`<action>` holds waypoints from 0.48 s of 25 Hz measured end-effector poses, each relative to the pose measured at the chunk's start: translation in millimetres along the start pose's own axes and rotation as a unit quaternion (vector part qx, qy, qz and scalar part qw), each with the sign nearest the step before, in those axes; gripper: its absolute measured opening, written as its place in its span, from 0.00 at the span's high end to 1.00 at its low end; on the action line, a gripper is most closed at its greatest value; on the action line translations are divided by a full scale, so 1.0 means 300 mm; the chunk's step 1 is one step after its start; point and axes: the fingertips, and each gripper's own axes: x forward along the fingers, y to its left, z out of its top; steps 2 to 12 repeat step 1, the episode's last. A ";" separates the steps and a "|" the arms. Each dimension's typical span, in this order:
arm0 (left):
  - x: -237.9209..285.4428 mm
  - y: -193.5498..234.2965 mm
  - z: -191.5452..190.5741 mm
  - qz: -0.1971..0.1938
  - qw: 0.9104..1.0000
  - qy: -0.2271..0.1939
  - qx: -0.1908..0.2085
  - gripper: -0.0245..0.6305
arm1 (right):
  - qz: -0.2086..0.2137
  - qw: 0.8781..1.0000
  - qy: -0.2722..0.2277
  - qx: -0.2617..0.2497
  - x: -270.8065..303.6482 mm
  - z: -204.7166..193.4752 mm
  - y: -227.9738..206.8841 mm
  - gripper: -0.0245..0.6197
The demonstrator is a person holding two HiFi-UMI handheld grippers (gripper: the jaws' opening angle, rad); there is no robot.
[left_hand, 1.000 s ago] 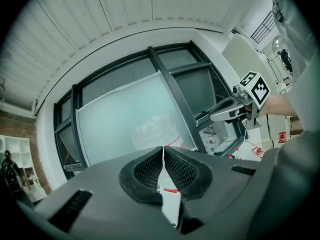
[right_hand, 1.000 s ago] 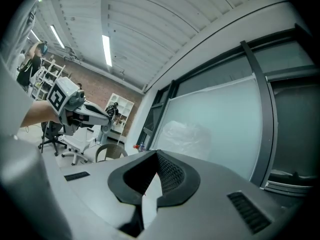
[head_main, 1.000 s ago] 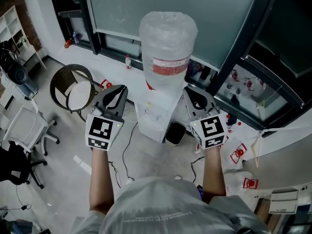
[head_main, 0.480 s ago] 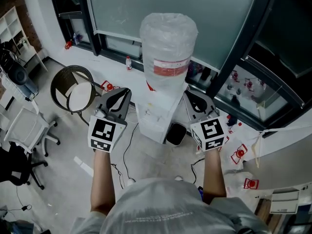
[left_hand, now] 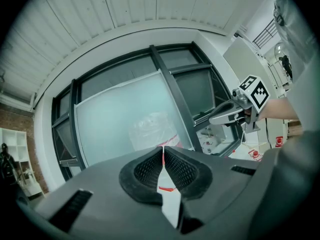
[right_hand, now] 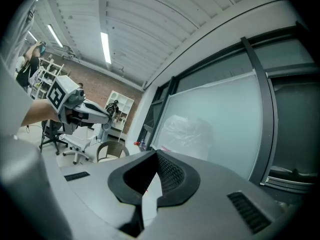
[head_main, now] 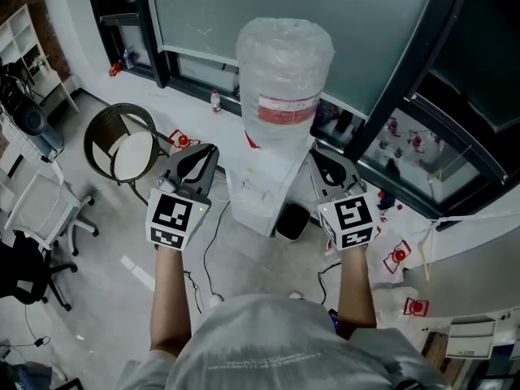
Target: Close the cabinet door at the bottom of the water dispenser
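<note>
The white water dispenser (head_main: 258, 192) stands below me, and a plastic-wrapped bottle (head_main: 284, 63) sits on top of it. From above, its bottom cabinet door is hidden. My left gripper (head_main: 205, 153) hangs just left of the dispenser body, jaws shut and empty. My right gripper (head_main: 319, 156) hangs just right of it, also shut and empty. In the left gripper view the pads (left_hand: 150, 168) meet in front of the bottle (left_hand: 150, 129), with the right gripper (left_hand: 234, 112) off to the side. In the right gripper view the bottle (right_hand: 185, 133) and the left gripper (right_hand: 85, 112) show beyond the closed jaws.
A round wicker chair (head_main: 122, 146) stands to the left, white office chairs (head_main: 41, 211) further left. A small black bin (head_main: 292, 220) sits at the dispenser's right foot. Cables (head_main: 203, 254) trail on the floor. Red-and-white packets (head_main: 400, 256) lie to the right. A dark-framed window wall (head_main: 382, 63) rises behind.
</note>
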 end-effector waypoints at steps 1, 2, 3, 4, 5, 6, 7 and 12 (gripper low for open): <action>0.000 0.003 -0.004 0.000 1.000 0.001 0.000 0.92 | 0.000 1.000 0.000 0.000 0.002 0.000 0.001 0.92; 0.000 0.003 -0.004 0.000 1.000 0.001 0.000 0.92 | 0.000 1.000 0.000 0.000 0.002 0.000 0.001 0.92; 0.000 0.003 -0.004 0.000 1.000 0.001 0.000 0.92 | 0.000 1.000 0.000 0.000 0.002 0.000 0.001 0.92; 0.000 0.003 -0.004 0.000 1.000 0.001 0.000 0.92 | 0.000 1.000 0.000 0.000 0.002 0.000 0.001 0.92; 0.000 0.003 -0.004 0.000 1.000 0.001 0.000 0.92 | 0.000 1.000 0.000 0.000 0.002 0.000 0.001 0.92; 0.000 0.003 -0.004 0.000 1.000 0.001 0.000 0.92 | 0.000 1.000 0.000 0.000 0.002 0.000 0.001 0.92; 0.000 0.003 -0.004 0.000 1.000 0.001 0.000 0.92 | 0.000 1.000 0.000 0.000 0.002 0.000 0.001 0.92; 0.000 0.003 -0.004 0.000 1.000 0.001 0.000 0.92 | 0.000 1.000 0.000 0.000 0.002 0.000 0.001 0.92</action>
